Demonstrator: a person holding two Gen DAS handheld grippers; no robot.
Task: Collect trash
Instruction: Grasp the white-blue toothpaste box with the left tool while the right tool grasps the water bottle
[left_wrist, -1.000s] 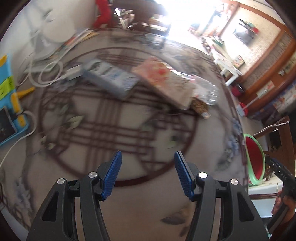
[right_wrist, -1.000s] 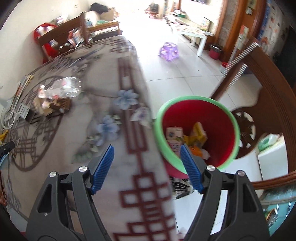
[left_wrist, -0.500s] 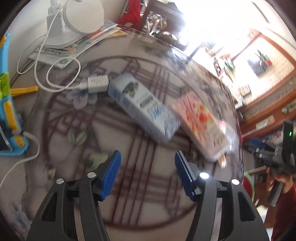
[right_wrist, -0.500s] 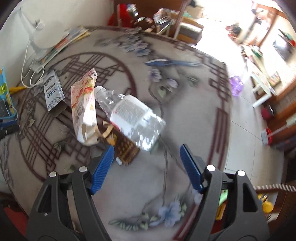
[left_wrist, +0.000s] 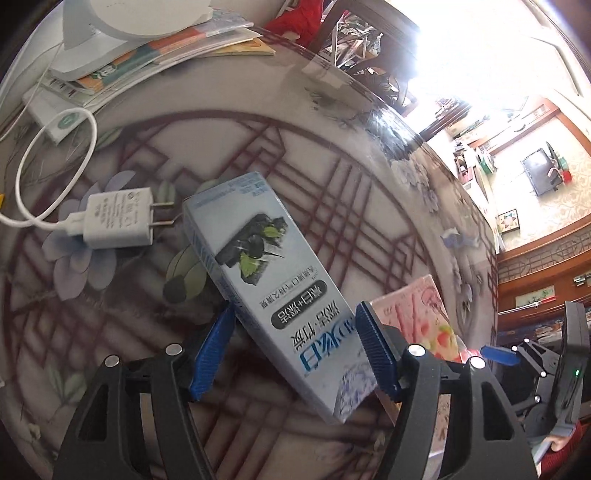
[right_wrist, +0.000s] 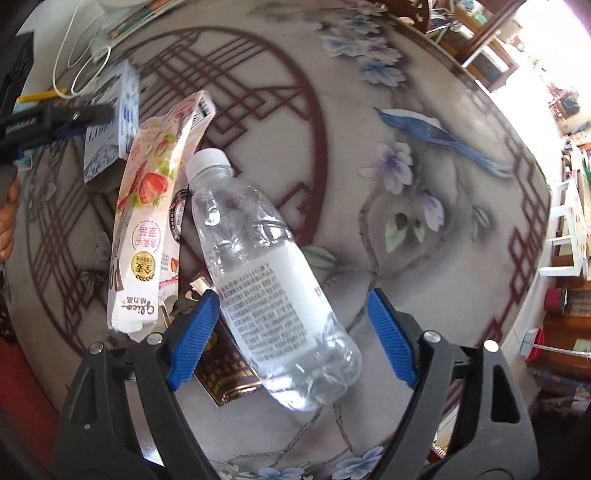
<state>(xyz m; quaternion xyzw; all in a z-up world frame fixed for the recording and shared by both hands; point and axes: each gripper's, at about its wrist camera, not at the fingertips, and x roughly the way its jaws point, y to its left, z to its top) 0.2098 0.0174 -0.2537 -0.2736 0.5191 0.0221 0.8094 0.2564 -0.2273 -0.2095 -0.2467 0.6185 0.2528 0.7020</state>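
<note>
A light blue carton (left_wrist: 273, 288) lies flat on the patterned table (left_wrist: 332, 192). My left gripper (left_wrist: 295, 350) hangs over its near end with the carton between the jaws. They are opening and the pads stand just off its sides. A clear plastic bottle (right_wrist: 266, 280) with a white cap lies on the table between the jaws of my right gripper (right_wrist: 291, 332). These jaws are opening too: the left pad is close to the label and the right pad is well clear. A pink strawberry pouch (right_wrist: 147, 206) and a brown wrapper (right_wrist: 225, 376) lie beside the bottle.
A white charger plug (left_wrist: 118, 221) with its cable lies left of the carton. Behind it sit a stack of booklets (left_wrist: 155, 55) and a white lamp base (left_wrist: 110, 22). The table edge (right_wrist: 532, 258) curves round on the right, with floor and furniture beyond.
My left gripper came in low over the blue carton. My right gripper swung from the red bin beside the table to the bottle and sank over it. Both jaws now stand wider.
</note>
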